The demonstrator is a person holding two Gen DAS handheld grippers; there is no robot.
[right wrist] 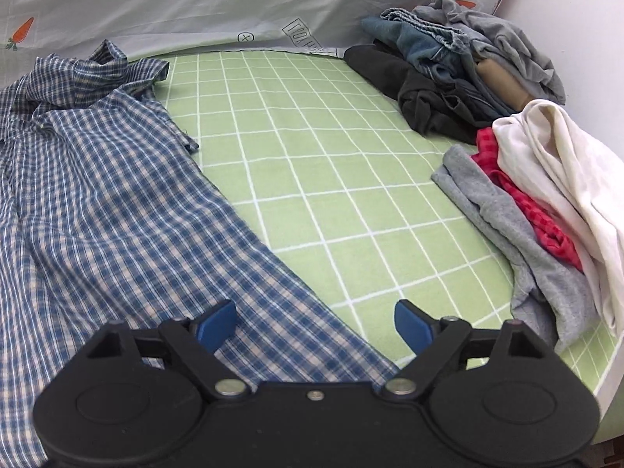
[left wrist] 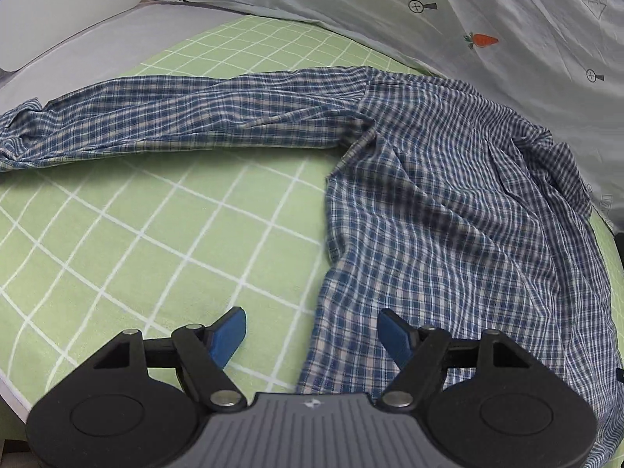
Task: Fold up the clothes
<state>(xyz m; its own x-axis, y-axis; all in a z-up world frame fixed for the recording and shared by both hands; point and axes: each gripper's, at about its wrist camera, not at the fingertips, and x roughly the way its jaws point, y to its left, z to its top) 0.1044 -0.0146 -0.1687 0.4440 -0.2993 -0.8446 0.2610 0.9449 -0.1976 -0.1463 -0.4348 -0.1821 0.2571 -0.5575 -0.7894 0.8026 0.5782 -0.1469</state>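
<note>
In the left wrist view, a long sleeve (left wrist: 163, 117) of the blue plaid shirt (left wrist: 448, 202) stretches from the left edge across the middle of the frame, flat on the green grid-patterned sheet (left wrist: 156, 241). It joins the rumpled shirt body, which fills the right half and runs down to the lower right. A pale fabric printed with a small carrot (left wrist: 481, 40) rises across the upper right. At the bottom centre the left claw (left wrist: 314, 331) is released, its blue fingertips (left wrist: 230, 335) spread wide; the left tip is over bare sheet and the right tip over the shirt's edge, with nothing held between them.

In the right wrist view, the same shirt (right wrist: 97, 202) covers the left half of the frame, its collar (right wrist: 101, 66) bunched at the upper left and its hem running diagonally toward the bottom centre. The sheet (right wrist: 331, 163) lies bare through the middle. At the bottom centre the right claw (right wrist: 315, 323) is also released and grasps nothing; its left tip sits over the shirt and its right tip over the sheet. At the upper right sits a heap of dark clothes and denim (right wrist: 448, 70), and below it, along the right edge, a second pile with a grey garment (right wrist: 507, 226), a red checked piece (right wrist: 522, 202) and a white garment (right wrist: 565, 179) on top.
</note>
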